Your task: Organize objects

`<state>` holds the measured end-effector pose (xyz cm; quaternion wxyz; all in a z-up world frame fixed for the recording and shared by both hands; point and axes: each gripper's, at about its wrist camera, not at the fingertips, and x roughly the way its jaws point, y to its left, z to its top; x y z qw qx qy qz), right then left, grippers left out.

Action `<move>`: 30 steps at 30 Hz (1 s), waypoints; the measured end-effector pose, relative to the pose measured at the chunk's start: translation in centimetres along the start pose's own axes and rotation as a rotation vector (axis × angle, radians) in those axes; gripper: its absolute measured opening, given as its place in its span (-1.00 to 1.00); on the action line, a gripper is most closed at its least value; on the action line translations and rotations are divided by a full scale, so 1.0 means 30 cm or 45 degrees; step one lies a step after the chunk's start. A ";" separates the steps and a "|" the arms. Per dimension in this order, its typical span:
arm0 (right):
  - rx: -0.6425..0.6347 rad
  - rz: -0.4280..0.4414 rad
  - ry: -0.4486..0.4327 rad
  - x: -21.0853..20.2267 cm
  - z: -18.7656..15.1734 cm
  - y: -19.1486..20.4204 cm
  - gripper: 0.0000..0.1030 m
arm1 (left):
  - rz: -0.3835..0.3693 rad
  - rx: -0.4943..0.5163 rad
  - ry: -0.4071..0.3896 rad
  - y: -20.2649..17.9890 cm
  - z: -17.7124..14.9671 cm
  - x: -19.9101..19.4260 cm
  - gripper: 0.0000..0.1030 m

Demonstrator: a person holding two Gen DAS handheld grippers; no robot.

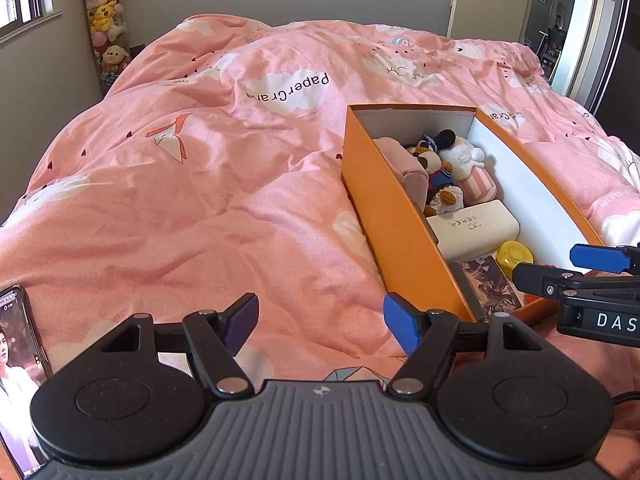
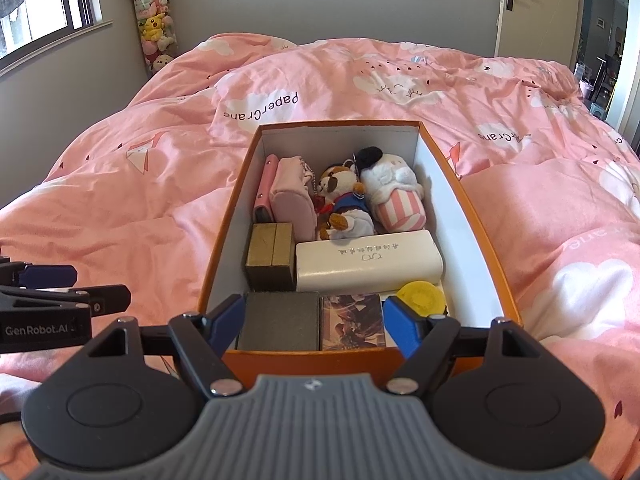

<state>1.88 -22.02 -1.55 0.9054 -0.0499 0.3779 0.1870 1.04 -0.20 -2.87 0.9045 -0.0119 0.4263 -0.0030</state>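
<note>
Both grippers [image 1: 320, 322] [image 2: 316, 320] wide apart, empty, orange box [image 2: 224, 240] packed, phone [image 1: 18, 380] cut off, perhaps lit

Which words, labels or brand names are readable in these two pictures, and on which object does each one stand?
"PaperCrane": upside down on the pink duvet.
"GenRobot.AI": on the left gripper.
"DAS", cut off by the picture's edge: on the right gripper.
Handwritten characters on the white case: not readable.
Text on the phone screen: too small.
</note>
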 end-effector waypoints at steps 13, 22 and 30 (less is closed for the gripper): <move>0.000 0.000 0.000 0.000 0.000 -0.001 0.51 | 0.000 0.000 0.000 0.001 0.001 0.000 0.62; 0.000 0.000 0.000 0.000 0.001 -0.001 0.51 | 0.001 -0.003 0.001 0.007 0.005 -0.001 0.62; 0.001 0.001 0.001 0.001 0.001 -0.001 0.51 | 0.007 -0.002 -0.002 0.012 0.011 -0.003 0.62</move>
